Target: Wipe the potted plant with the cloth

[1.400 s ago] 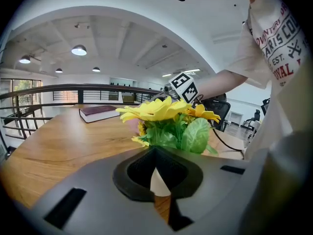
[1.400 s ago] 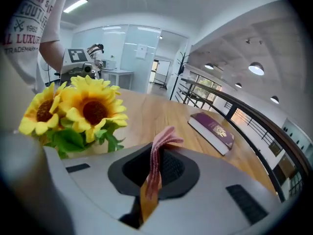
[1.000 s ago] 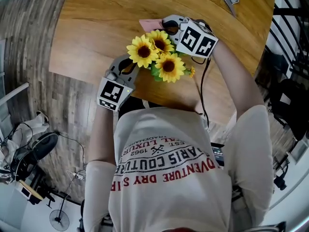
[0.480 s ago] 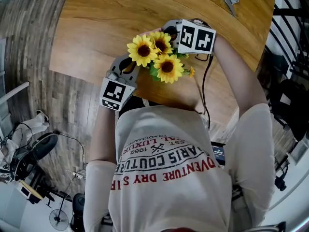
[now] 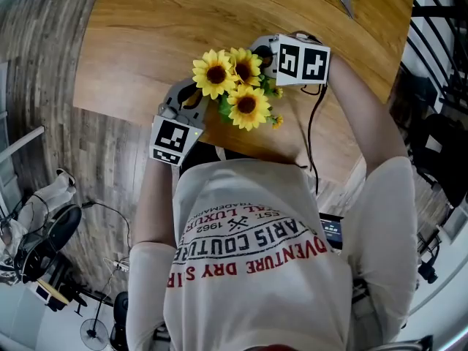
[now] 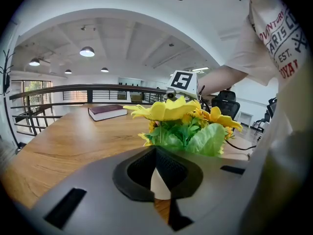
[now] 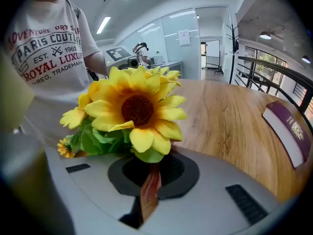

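Pinching the reddish cloth (image 7: 149,187) in closed jaws, the right gripper (image 7: 146,202) sits against the potted plant (image 5: 238,88) on the desk (image 5: 139,35), blooms directly ahead and slightly above. Opposite, the left gripper (image 6: 158,192) clamps the white pot (image 6: 160,179).

Wooden table (image 5: 146,35), grey plank floor (image 5: 44,86) — black railing (image 6: 73,88), round ceiling lamps (image 6: 87,51) lit.
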### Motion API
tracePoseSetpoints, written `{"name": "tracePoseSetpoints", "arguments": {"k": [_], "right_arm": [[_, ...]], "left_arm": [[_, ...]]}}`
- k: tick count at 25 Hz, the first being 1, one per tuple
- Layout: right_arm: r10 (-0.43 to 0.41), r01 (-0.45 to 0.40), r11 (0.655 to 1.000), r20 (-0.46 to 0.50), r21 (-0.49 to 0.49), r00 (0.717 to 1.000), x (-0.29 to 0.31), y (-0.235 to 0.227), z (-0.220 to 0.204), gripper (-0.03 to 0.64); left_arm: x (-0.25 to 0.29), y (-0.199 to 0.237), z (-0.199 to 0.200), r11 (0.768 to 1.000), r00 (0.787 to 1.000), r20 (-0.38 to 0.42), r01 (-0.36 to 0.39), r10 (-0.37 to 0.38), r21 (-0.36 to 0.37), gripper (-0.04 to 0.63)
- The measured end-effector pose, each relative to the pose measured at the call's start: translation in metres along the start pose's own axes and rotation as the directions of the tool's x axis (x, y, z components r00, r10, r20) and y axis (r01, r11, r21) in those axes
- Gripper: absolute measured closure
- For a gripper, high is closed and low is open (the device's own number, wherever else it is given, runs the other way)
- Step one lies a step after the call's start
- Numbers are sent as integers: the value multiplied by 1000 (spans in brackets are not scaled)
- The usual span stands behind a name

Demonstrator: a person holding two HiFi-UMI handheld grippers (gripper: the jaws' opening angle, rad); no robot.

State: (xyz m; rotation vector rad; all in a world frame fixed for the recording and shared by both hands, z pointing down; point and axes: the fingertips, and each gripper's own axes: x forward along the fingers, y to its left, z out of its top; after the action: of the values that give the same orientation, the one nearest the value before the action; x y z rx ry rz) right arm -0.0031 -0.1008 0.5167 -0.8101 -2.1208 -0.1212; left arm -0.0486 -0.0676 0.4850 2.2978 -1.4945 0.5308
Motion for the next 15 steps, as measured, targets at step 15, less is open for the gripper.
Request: {"name": "tracePoseSetpoints", "arguments": {"k": [15], "right_arm": [[-28, 25, 997, 39, 72, 999, -5, 42, -14, 580]], "left_arm": [[-3, 1, 3, 998, 999, 3, -45, 45, 48, 580]]}}
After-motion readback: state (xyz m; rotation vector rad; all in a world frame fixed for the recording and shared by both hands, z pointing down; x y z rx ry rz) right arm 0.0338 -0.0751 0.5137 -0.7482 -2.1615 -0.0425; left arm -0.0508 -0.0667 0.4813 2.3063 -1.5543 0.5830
